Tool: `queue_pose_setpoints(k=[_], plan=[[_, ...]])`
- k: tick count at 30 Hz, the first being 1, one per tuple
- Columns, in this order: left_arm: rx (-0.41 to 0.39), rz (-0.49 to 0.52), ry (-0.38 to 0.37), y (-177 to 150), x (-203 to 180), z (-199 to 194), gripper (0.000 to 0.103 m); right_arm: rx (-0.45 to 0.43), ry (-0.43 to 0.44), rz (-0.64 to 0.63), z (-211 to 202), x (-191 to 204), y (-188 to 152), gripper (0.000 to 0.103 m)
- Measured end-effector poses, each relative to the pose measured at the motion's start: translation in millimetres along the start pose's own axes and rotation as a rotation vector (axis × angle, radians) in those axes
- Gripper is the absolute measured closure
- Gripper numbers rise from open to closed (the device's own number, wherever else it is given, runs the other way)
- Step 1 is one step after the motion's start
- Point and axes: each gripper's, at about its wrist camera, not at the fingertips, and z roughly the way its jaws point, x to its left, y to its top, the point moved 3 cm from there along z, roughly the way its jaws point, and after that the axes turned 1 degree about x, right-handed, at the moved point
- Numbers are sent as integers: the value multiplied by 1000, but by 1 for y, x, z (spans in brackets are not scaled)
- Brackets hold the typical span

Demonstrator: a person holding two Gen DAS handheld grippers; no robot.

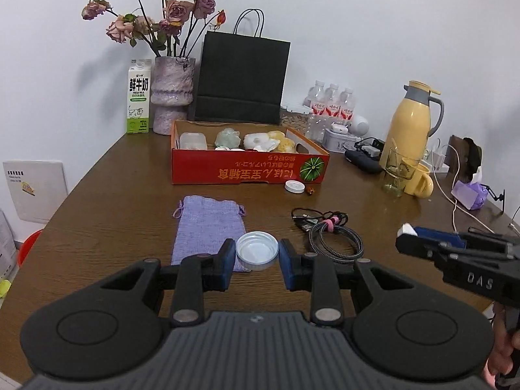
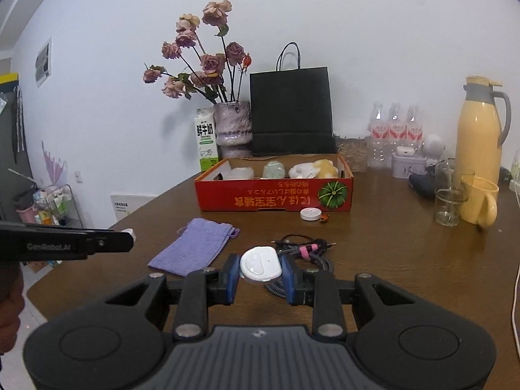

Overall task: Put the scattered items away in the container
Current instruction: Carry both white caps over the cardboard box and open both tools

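Now both tongs are loaded above the bench [image 1: 113, 175]. Left tongs [image 1: 256, 261] are partly closed, blue pads pinching a round metal lid [image 1: 257, 250] hollow side up, over the corner of the purple pouch [image 1: 208, 227]. Right tongs [image 2: 261, 274] are clamped just as narrowly on a white rounded case [image 2: 260, 265], squarely between the pads, above the braided cable coil [image 2: 312, 253]. Straight ahead sits the red box [image 2: 273, 195], already holding several pale items, with a small white cap [image 2: 310, 213] lying just in front of it.
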Motion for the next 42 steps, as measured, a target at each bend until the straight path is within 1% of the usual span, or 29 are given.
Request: queue_pose_setpoints(k=[6,10,12,14,18,21,23,24,26,29,31,33,34,36,37,38,39,40,42], plan=[[43,-40,-7,1,14,25,73,31,-5,0,27,-9,6,77],[35,-46,1,19,32,45,73,41,-19,10,51,-25,20,77],[28,-42,9,34,46,58,73,41,-16,26,64,-37,34,77],[22,-31,15,53,57,71,73,23,-24,14,76,-45,51,76],[-10,2,-14,103,77,105,73,-6,3,-41,109,-60,93,76],[6,12,-36,137,88,145,73,0,51,-74,144,-70,128,77],[42,18,-48,154,96,175,73,13,84,-86,173,-77,148,77],[62,31,-57,161,100,191,73,27,87,-90,188,-80,156,77],[118,70,-50,171,106,226,73,66,94,-102,225,-87,172,77],[236,152,-49,175,113,275,73,164,111,-90,285,-99,186,77],[307,220,-49,172,116,300,73,258,126,-43,328,-112,190,77],[373,256,-45,168,121,320,73,355,133,1,370,-123,188,77],[363,283,-40,168,121,324,73,388,129,11,385,-126,184,77],[379,323,-27,169,121,327,73,443,117,15,409,-128,174,77],[390,338,-25,169,121,329,73,460,109,17,419,-129,169,76],[398,365,-21,169,120,330,72,479,105,20,426,-128,165,74],[397,400,-13,168,119,331,72,504,107,23,433,-127,160,75],[394,434,-9,167,118,331,72,512,104,32,436,-128,157,76],[398,442,-3,168,117,334,70,500,123,31,435,-126,155,72]])
